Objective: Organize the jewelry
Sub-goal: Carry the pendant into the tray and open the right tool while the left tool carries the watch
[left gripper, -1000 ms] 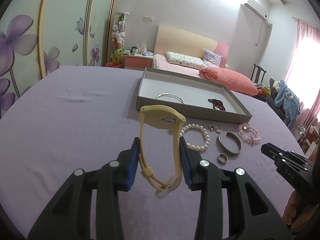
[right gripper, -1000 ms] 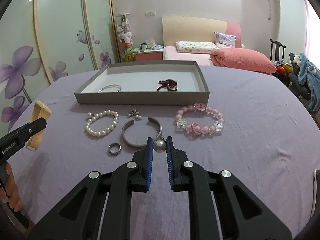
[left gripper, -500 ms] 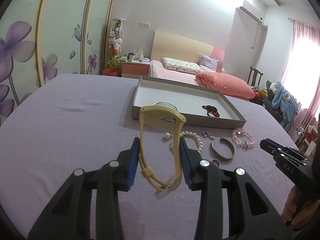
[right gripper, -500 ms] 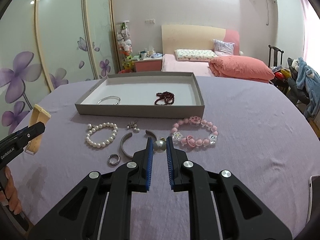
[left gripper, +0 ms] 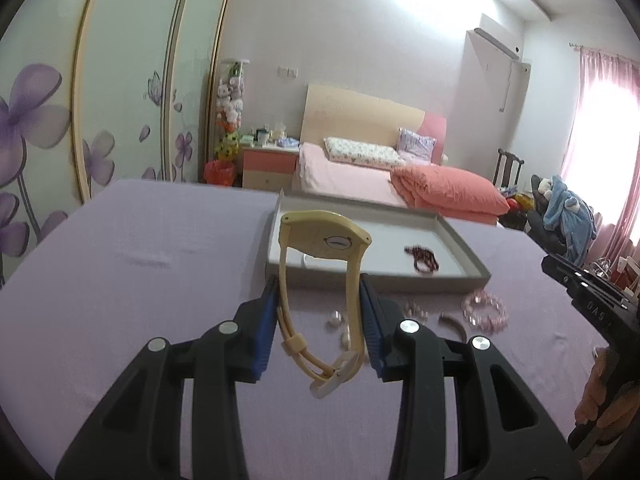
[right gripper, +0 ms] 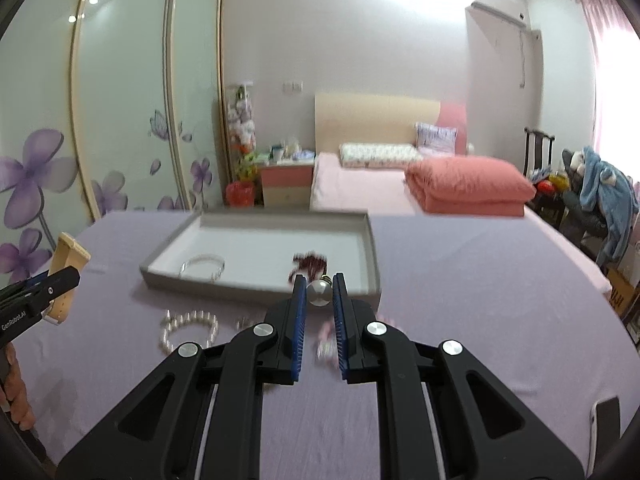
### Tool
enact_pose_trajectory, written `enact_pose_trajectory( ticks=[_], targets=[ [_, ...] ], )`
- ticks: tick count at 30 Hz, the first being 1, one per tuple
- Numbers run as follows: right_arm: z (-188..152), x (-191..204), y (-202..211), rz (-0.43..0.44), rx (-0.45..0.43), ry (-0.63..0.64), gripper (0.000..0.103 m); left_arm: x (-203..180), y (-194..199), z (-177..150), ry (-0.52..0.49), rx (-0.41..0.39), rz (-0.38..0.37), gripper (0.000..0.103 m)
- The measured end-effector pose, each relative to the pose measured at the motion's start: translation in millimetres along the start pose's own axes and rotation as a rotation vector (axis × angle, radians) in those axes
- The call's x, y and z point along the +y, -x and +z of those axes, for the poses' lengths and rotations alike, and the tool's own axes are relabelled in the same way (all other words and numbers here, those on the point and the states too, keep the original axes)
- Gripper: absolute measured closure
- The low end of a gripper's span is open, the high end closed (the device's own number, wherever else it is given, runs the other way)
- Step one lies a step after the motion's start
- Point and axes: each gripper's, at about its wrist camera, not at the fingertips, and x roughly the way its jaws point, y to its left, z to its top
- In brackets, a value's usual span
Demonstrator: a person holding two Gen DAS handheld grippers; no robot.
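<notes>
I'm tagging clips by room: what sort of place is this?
Most likely a home bedroom: a bed with pillows and a folded pink quilt, a nightstand, and flower-printed sliding wardrobe doors.

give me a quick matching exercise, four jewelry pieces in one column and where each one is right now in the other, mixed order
Things:
1. yellow watch
2. pearl earring
3. dark red bead bracelet
4. white pearl bracelet

Places:
a. lying inside the gray tray
b. held in the right gripper
c. on the purple cloth in front of the tray
d. held in the left gripper

Pairs: 1-d, 2-b, 3-a, 4-c
</notes>
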Motion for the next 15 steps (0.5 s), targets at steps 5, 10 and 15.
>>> enact_pose_trajectory(
  ticks=[5,10,15],
  targets=[
    [17.7,2.1,-4.2,0.011,-0.062,0.005,0.089,-6.3,-1.3,19.6,-0.028,-0.064,0.003,0.064],
    [25.6,7.6,-10.7,0.033,-0.085,0.019,0.089,-15.8,-11.8,33.3,-0.053,-0.085,-0.011,0.064],
    [33.3,11.8,-19.1,0.045,-0.113,0.043,0.089,-21.2,-26.2,43.8,-0.067,-0.095,-0.022,0.064]
  ],
)
